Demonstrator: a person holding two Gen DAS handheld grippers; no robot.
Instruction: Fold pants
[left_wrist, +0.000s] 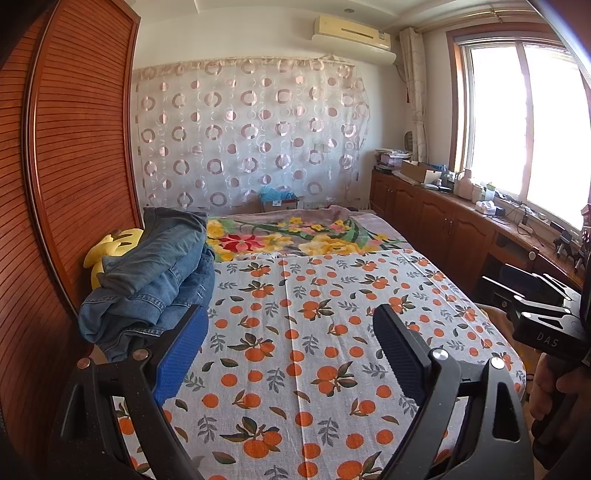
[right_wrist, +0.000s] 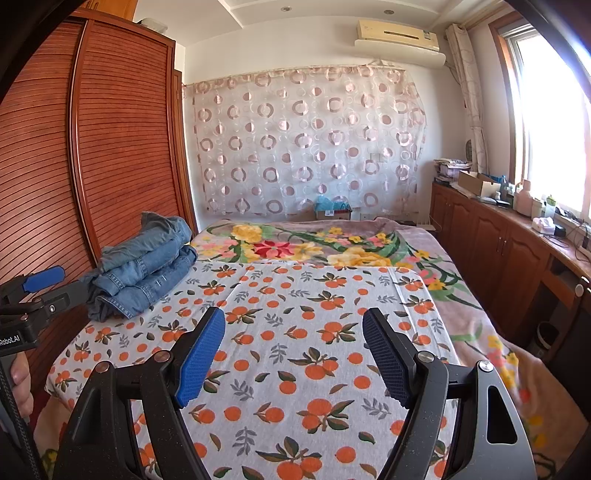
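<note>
Both the left gripper (left_wrist: 291, 350) and right gripper (right_wrist: 293, 356) are hovering with fingers spread, holding nothing, while the folded jeans (right_wrist: 142, 264) are lying at the bed's (right_wrist: 295, 350) left edge.

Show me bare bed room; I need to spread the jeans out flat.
Free: the orange-print sheet from the jeans pile across to its right edge, back to the floral blanket. Both tongs, left and right, hang open over it. Crowded: the wardrobe-side corner with the pile.
</note>
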